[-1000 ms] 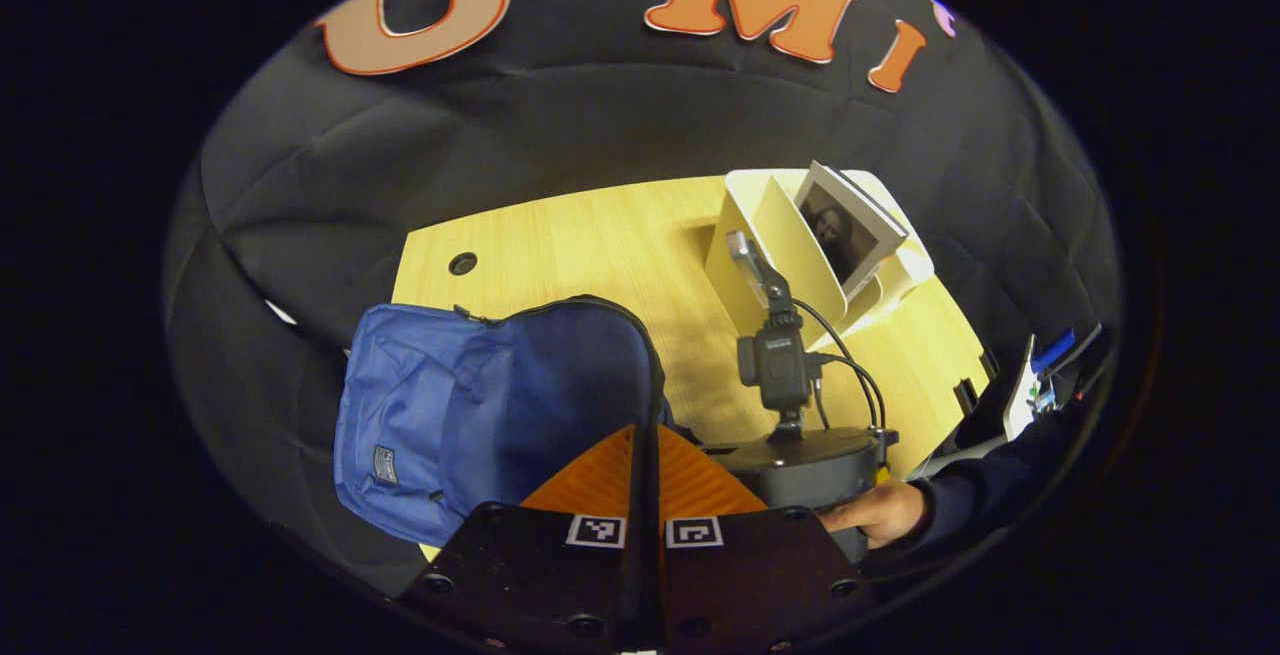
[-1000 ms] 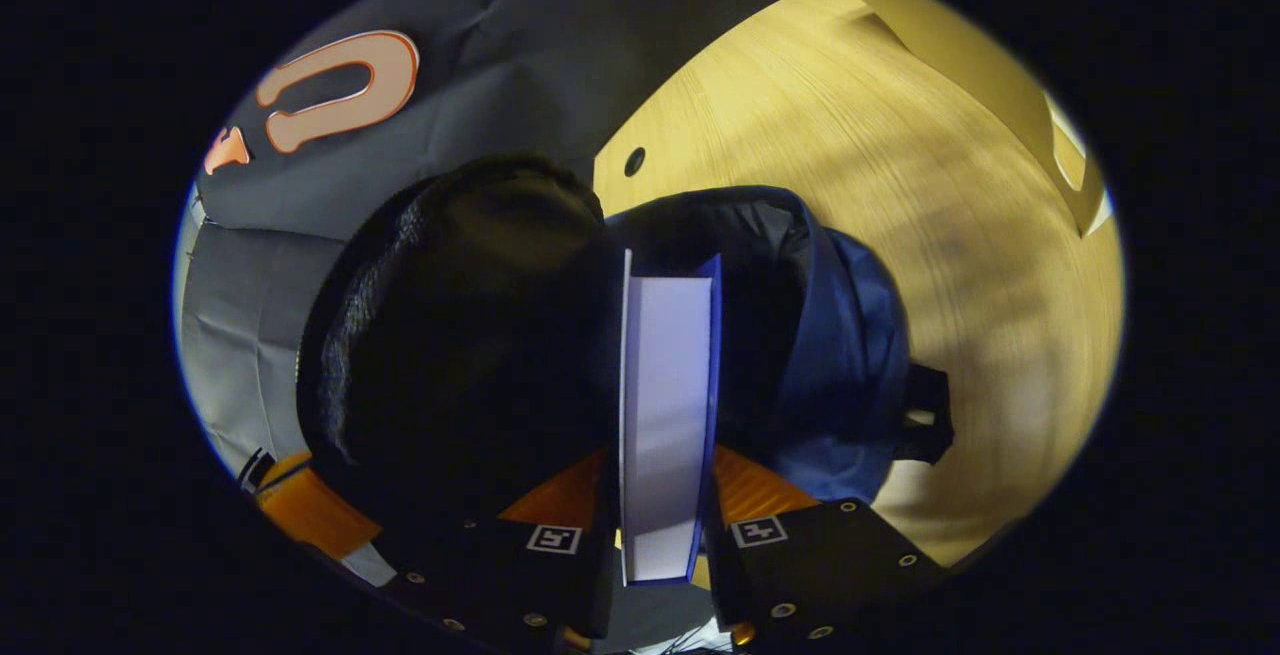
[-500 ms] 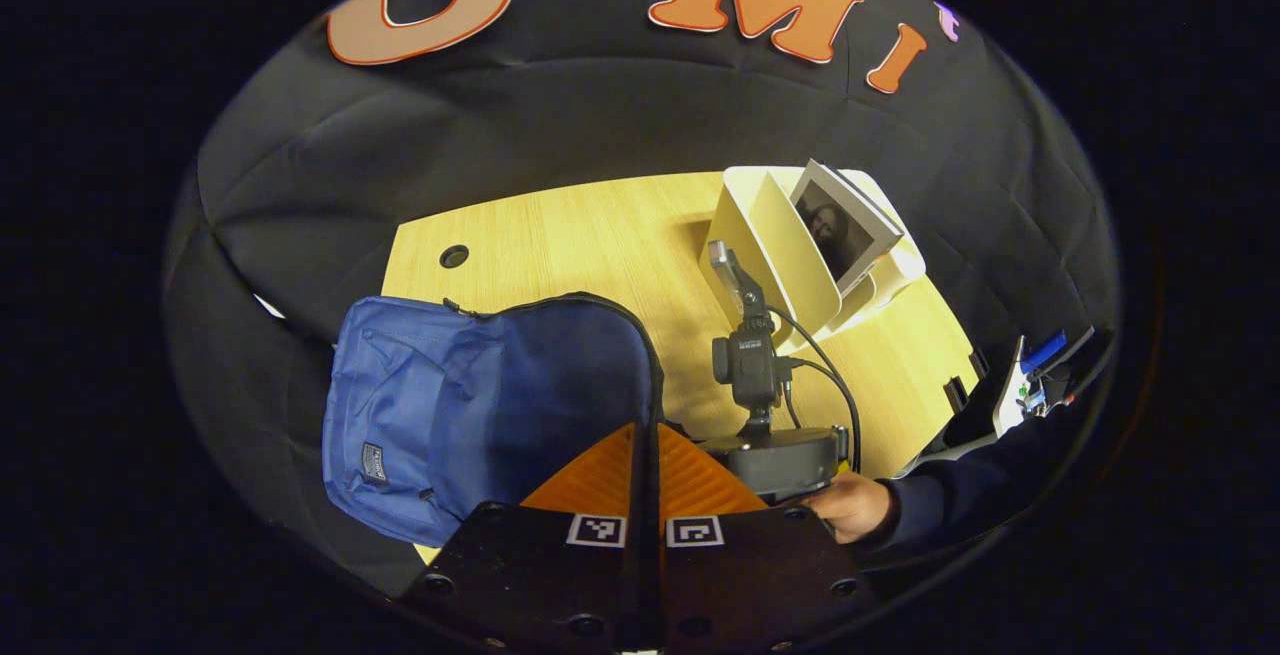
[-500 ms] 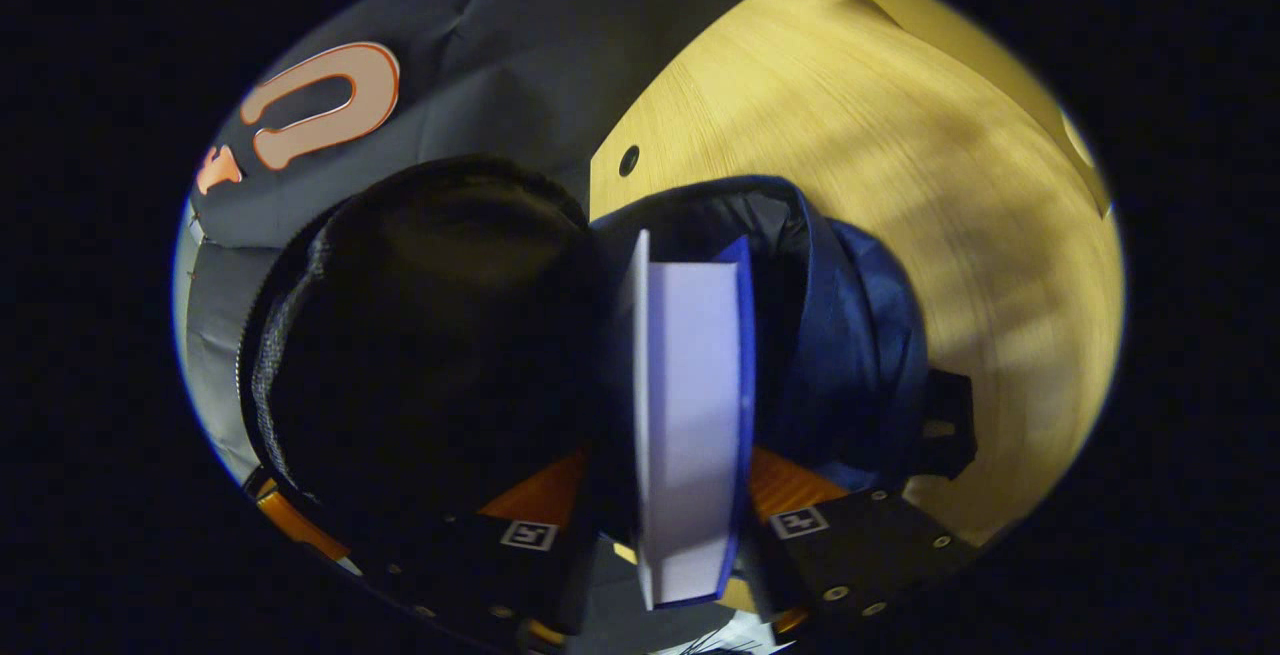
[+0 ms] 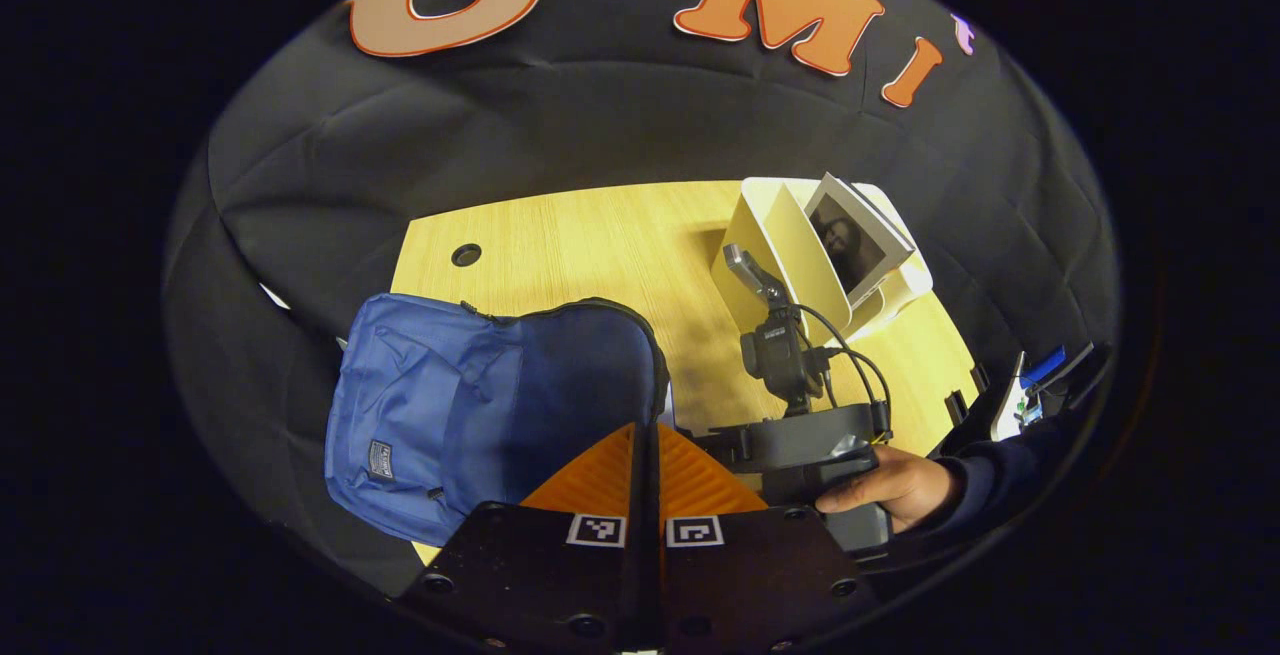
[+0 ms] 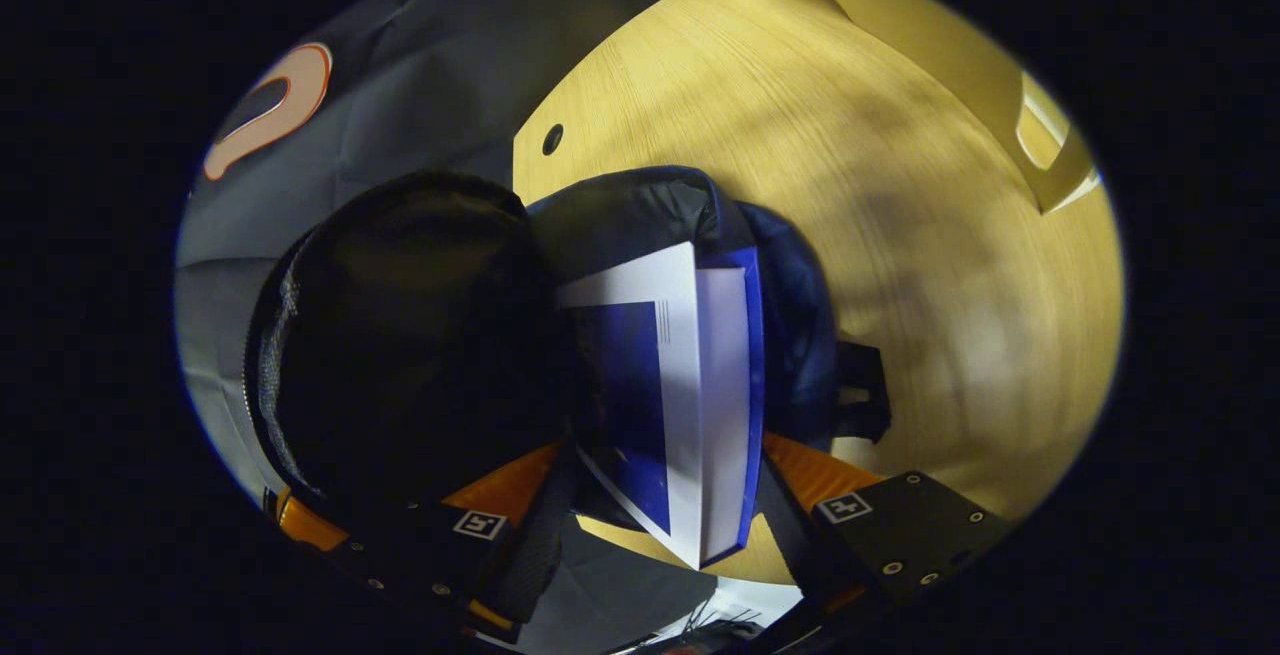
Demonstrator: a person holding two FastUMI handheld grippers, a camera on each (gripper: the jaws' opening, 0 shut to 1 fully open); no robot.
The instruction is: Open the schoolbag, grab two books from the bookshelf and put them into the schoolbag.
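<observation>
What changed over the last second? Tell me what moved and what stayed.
The right gripper spread its fingers and let go of the blue book, which tipped sideways in the schoolbag's open mouth. The left gripper stayed shut, and one book stayed in the bookshelf.

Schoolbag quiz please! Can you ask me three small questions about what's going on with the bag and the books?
1. True or false: the bag is zipped shut.
2. Pick one. Where is the blue book?
A. lying flat on the table
B. between the right gripper's fingers, over the open bag
C. on the floor
3. Fill the gap: another book leans in the white ____.

Key: 1 false; 2 B; 3 shelf.
</observation>
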